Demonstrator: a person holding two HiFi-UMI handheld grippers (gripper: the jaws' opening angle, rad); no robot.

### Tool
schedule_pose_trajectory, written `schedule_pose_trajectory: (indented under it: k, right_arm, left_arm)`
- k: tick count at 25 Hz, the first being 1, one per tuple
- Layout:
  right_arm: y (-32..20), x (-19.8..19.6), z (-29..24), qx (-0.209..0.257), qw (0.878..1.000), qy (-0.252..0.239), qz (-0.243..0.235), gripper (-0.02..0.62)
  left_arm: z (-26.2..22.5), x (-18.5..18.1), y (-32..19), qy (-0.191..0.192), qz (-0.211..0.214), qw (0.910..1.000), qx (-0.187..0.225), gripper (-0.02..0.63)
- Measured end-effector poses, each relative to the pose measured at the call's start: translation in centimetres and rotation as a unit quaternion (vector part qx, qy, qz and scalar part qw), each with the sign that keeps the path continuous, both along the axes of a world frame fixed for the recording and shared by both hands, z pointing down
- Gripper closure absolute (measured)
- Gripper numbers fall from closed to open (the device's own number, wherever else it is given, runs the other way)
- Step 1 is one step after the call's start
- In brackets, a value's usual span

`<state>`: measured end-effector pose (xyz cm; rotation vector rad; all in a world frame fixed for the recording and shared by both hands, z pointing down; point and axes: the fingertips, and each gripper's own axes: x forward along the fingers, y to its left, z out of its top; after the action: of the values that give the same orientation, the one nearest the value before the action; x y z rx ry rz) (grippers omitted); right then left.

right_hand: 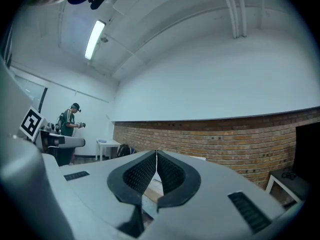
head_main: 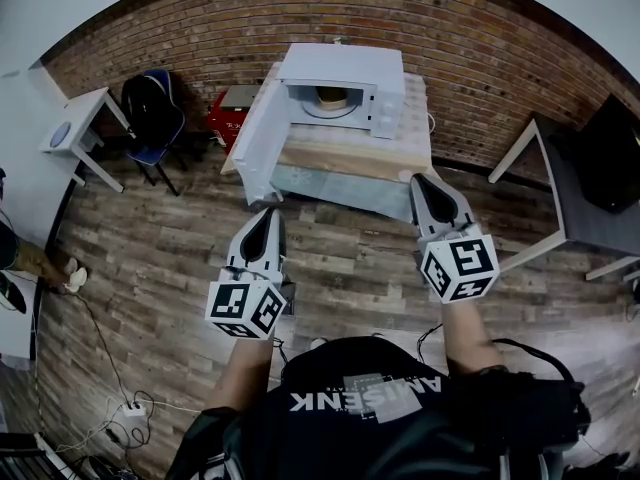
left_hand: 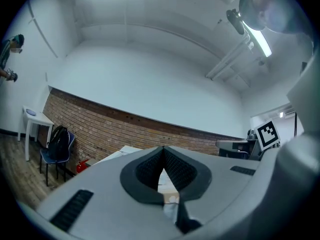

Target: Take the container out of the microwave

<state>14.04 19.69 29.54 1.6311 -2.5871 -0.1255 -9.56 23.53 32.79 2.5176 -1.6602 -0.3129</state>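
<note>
Container (head_main: 331,96) sits inside the microwave (head_main: 345,88), door (head_main: 258,138) swung open, on a table (head_main: 345,164) by the brick wall. Left gripper (head_main: 268,213) and right gripper (head_main: 422,178) both have jaws pressed together, empty, pointing toward the microwave. Container is well ahead of both, between their lines.

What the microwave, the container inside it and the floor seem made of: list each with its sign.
Microwave: white painted metal or plastic, from its smooth matte case. Container: tan, perhaps wood or paper; too small to tell. Floor: wood-look planks with grain and seams; solid or laminate unclear.
</note>
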Motion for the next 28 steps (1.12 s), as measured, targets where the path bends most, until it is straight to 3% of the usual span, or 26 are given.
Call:
schedule_pose_trajectory:
  k: [14, 20, 28]
  right_arm:
    - [0.2, -5.8, 0.4, 0.010, 1.000, 0.022, 0.000, 0.554]
    - [-3.1, -6.7, 1.2, 0.002, 1.000, 0.017, -0.015, 0.552]
    - [-9.5, -5.5, 0.2, 0.032, 0.999, 0.003, -0.031, 0.552]
  left_arm:
    - [0.9, -5.2, -0.7, 0.006, 0.020, 0.9997, 0.014, 0.595]
    - [1.9, -6.1, -2.8, -0.002, 0.006, 1.0000, 0.003, 0.595]
    - [1.5, -4.7, -8.4, -0.012, -0.015, 0.9998, 0.006, 0.595]
